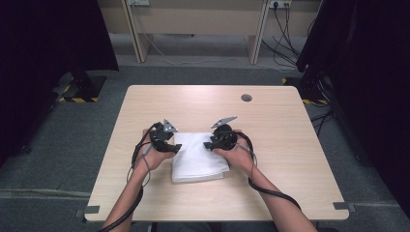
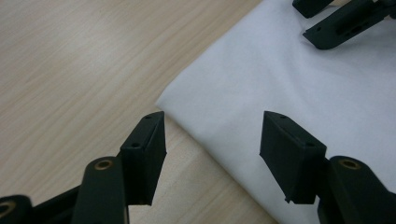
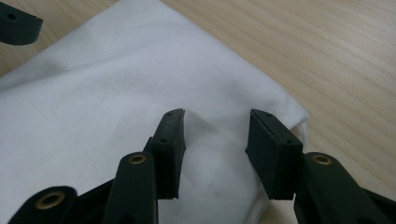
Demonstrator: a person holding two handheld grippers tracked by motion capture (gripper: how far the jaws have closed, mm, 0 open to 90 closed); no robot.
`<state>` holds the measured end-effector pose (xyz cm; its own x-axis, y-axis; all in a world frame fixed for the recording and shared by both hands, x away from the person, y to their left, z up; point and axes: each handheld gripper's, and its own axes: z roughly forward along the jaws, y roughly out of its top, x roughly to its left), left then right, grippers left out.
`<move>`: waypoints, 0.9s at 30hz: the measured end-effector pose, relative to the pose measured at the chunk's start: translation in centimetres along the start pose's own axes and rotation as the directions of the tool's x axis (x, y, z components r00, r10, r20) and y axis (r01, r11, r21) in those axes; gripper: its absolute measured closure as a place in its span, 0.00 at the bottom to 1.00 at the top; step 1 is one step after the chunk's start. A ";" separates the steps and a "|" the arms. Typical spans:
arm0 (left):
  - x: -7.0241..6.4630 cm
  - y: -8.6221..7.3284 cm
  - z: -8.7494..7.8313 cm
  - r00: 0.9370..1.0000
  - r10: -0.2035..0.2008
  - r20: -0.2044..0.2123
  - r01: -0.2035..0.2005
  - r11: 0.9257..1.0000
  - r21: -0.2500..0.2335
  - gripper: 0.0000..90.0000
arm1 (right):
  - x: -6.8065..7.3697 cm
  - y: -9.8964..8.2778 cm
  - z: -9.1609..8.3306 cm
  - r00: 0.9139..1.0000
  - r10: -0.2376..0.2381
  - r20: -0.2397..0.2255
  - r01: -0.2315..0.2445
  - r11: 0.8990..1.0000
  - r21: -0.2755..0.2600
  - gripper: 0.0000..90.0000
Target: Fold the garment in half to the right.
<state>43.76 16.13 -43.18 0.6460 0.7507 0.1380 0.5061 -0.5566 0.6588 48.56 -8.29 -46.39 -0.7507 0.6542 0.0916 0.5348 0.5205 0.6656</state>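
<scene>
**Both tongs spread at the near corners of a folded white cloth**

Your forearms come in from 6 o'clock in the high view, a black cable trailing along each. Your left hand (image 1: pixel 153 157) holds the left tongs (image 1: pixel 175 146) at the cloth's 9 o'clock side, and your right hand (image 1: pixel 237 153) holds the right tongs (image 1: pixel 209 144) at its 3 o'clock side. Each carries a grey three-cornered plate on top.

The folded white cloth (image 1: pixel 198 157) lies flat on the light wooden surface (image 1: pixel 290 159), a little toward 6 o'clock of the middle, between your two hands.

In the left gripper view your left tongs (image 2: pixel 212 144) are spread wide. One jaw hangs over bare wood, the other over the cloth (image 2: pixel 299 93), and the cloth's edge runs through the gap, its corner lying at 12 o'clock of the gap. At 1 o'clock, the black jaws of your other tongs reach over the cloth.

In the right gripper view your right tongs (image 3: pixel 215 144) are also spread, both jaws over the cloth (image 3: pixel 116 107) close to its corner. A small ridge of fabric rises beside the 9 o'clock jaw; I cannot tell whether the jaws touch the cloth. The tip of one jaw of the other tongs shows at 10 o'clock.

A round grommet (image 1: pixel 246 97) sits in the surface toward 1 o'clock, well apart from the cloth.
</scene>
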 end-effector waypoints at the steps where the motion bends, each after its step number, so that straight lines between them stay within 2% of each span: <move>1: -0.1 -0.1 -0.1 1.000 -0.001 0.000 0.001 1.000 -0.002 0.44 | 0.0 0.0 -0.1 1.000 -0.003 0.003 0.003 1.000 0.004 0.63; 6: -1.3 -0.6 -1.2 0.999 0.022 0.025 -0.021 0.999 -0.024 0.44 | 0.4 0.0 -1.2 1.000 -0.009 0.012 0.010 1.000 -0.025 0.62; 10: -2.1 -1.2 -2.0 0.999 0.012 0.033 -0.011 0.999 -0.049 0.44 | 1.2 -0.1 -2.3 1.000 -0.028 0.007 0.029 0.998 -0.053 0.60; 15: -2.8 -2.3 -2.7 1.000 0.003 0.022 -0.002 0.998 -0.063 0.43 | 3.1 -1.2 -3.7 0.997 -0.080 -0.022 0.079 0.996 -0.051 0.56; 17: -3.2 -2.6 -2.8 0.999 -0.003 0.035 0.005 0.998 -0.063 0.43 | 3.5 -1.7 -4.1 0.995 -0.099 -0.027 0.098 0.994 -0.046 0.55; 23: -4.3 -3.4 -2.6 0.999 0.015 0.037 -0.013 0.999 -0.049 0.42 | 4.0 -3.3 -4.9 0.995 -0.090 -0.035 0.089 0.995 -0.037 0.55; 27: -4.9 -3.7 -2.2 0.998 0.027 0.053 -0.025 0.999 -0.034 0.42 | 4.1 -4.4 -5.0 0.996 -0.080 -0.039 0.079 0.997 -0.022 0.55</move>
<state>37.46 15.32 -44.67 0.6889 0.7155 0.1161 0.4698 -0.5627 0.6802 41.23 -10.64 -45.27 -0.8053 0.5890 0.0667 0.4653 0.5585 0.6867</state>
